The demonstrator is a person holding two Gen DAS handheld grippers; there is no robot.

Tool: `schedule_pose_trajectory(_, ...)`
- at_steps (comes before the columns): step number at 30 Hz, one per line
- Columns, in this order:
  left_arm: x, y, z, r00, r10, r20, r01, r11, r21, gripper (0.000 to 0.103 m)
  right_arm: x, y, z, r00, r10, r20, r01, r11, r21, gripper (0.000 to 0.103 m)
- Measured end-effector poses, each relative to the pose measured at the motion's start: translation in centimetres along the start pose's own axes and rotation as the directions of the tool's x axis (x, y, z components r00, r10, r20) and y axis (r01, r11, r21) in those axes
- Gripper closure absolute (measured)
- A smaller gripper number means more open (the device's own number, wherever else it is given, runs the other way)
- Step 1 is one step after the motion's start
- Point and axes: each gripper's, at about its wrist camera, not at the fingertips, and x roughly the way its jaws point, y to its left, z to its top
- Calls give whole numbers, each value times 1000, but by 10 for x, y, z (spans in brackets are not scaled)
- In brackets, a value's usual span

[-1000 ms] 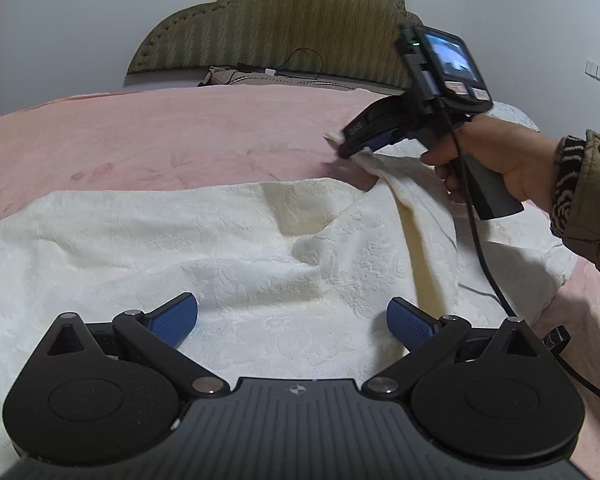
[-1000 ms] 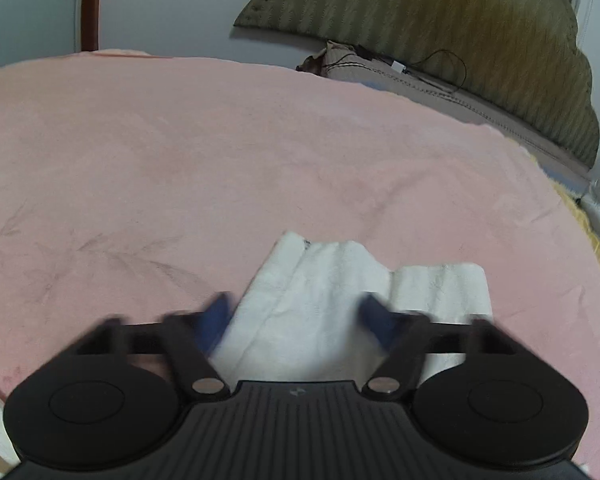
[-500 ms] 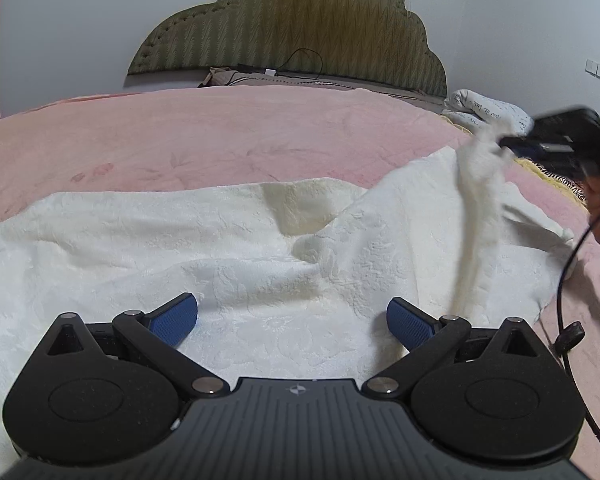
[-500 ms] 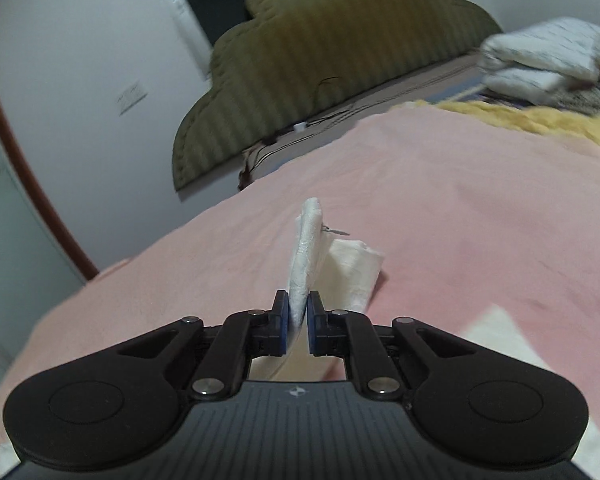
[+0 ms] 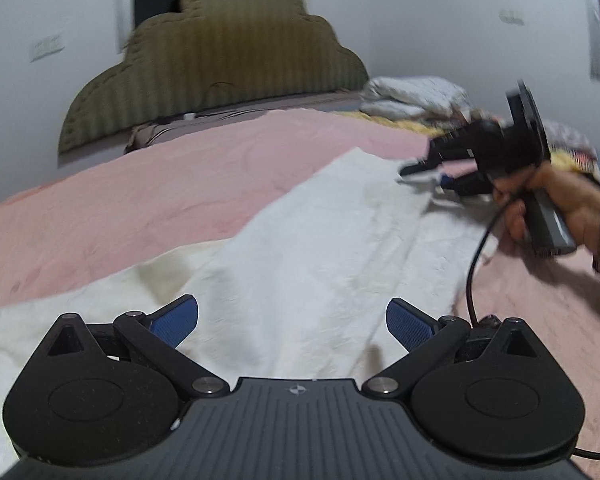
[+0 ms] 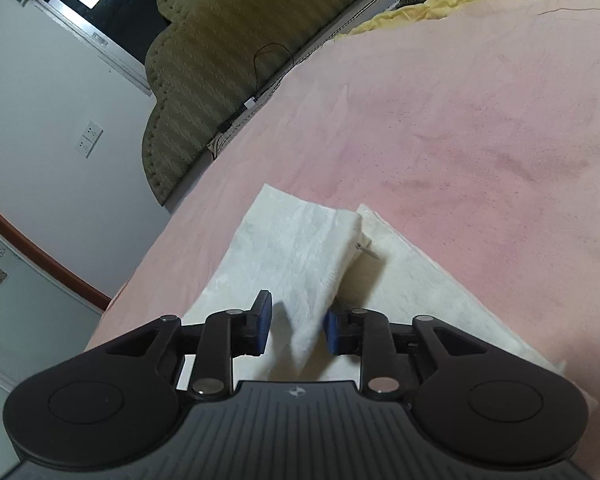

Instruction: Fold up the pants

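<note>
Laying one leg of the white pants (image 6: 296,256) over the other on the pink bed (image 6: 480,120), the right claw (image 6: 296,326) has its pads parted around the fold ahead and should back straight out, while the left claw (image 5: 292,320) hangs wide open over the cloth.

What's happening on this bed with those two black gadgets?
A person is folding a pair of white pants on a pink blanket, holding a two-finger tool in each hand. The right gripper has laid one leg over the other, and its jaws now stand apart around the cuff end. The left gripper hovers wide open over the near part of the cloth, gripping nothing.
</note>
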Motion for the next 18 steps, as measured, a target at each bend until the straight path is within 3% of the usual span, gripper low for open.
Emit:
schedule_pose_trajectory(1,4,-10,0,1000,-1,-8,1,999,45,3,-3,2,1,1000,24,10,-24,1000,-3,80)
schedule_pose_trajectory(2,10,-20,-1,1000,-3,-15,4,996,88,3,-7,3,3,998,52,20,-52,999,6,92)
schedule_pose_trajectory(7,31,-52,-6,999,49,-15,-45,973,225,12,-37,11,17,982,167,84,-170,985,30,95)
schedule_pose_trajectory(13,43,-36,-2,998,12,-54,-6,995,104,31,-50,15,25,979,189,80,-189,982,-5,95)
schedule_pose_trajectory(18,48,-21,1,996,2,-85,0,1000,27,32,-30,-2,19,995,101,-20,-100,994,35,95)
